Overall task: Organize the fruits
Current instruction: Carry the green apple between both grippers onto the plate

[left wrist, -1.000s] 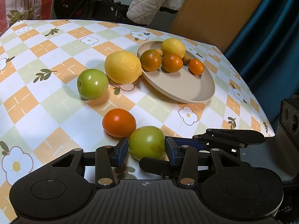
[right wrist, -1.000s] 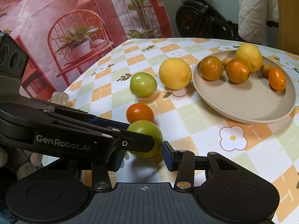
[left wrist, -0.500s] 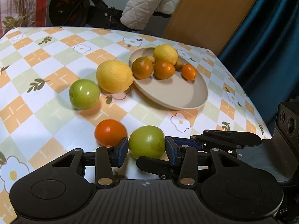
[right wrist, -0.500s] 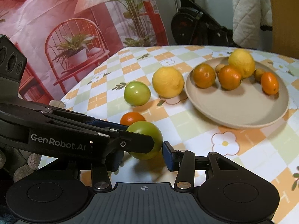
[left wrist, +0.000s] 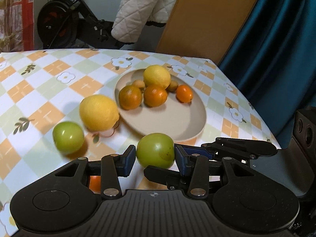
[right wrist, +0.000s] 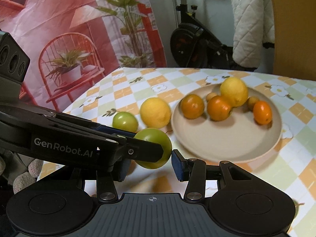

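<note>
The left gripper (left wrist: 155, 159) has its jaws clamped on a green apple (left wrist: 155, 150) just in front of the beige plate (left wrist: 199, 118) on the bench (left wrist: 39, 83); the right gripper (right wrist: 150, 163), jaws partly apart, flanks the same fruit, its grip impossible to tell.

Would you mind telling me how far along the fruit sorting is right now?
Done: the round beige plate already holds a lemon, three orange citrus and two small brown fruits. In hand: the left gripper clamps a green apple near the plate's rim. Left on the checked tablecloth: a large yellow lemon, another green apple and an orange.
</note>
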Demonstrator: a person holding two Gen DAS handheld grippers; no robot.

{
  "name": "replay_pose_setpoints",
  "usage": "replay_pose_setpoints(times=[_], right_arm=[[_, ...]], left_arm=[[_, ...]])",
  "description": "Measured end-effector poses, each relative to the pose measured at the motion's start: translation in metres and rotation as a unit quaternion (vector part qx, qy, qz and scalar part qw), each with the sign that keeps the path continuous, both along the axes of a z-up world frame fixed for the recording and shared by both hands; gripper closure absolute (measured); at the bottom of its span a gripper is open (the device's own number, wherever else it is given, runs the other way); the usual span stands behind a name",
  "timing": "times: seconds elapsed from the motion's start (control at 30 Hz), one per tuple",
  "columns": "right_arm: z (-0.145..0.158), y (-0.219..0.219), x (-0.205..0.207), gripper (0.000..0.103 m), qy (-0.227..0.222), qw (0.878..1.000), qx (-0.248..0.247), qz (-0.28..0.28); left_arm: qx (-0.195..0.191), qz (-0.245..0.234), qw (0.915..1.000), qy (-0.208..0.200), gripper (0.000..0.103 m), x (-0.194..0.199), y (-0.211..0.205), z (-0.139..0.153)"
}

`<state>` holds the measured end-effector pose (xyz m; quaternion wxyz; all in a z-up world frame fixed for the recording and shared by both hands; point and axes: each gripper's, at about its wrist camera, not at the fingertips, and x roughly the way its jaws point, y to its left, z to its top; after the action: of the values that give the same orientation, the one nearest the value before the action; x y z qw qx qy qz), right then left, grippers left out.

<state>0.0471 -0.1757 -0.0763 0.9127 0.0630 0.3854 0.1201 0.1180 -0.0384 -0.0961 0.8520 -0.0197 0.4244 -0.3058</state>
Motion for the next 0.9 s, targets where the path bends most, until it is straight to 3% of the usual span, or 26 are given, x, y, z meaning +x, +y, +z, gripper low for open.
replay_pose_setpoints(times=[0.33, 0.9], right_arm=[[0.003, -0.021, 0.024, 0.062, -0.011, 1.0, -0.021, -0.009], [-0.019, -0.042, 0.061, 0.062, 0.009, 1.0, -0.007, -0.027]], left_arm=[[-0.014, 0.0, 0.9998, 0.011, 0.057, 0.031, -0.019, -0.002], [0.013, 0.008, 0.9994, 0.032, 0.057, 0.073, -0.041, -0.017]])
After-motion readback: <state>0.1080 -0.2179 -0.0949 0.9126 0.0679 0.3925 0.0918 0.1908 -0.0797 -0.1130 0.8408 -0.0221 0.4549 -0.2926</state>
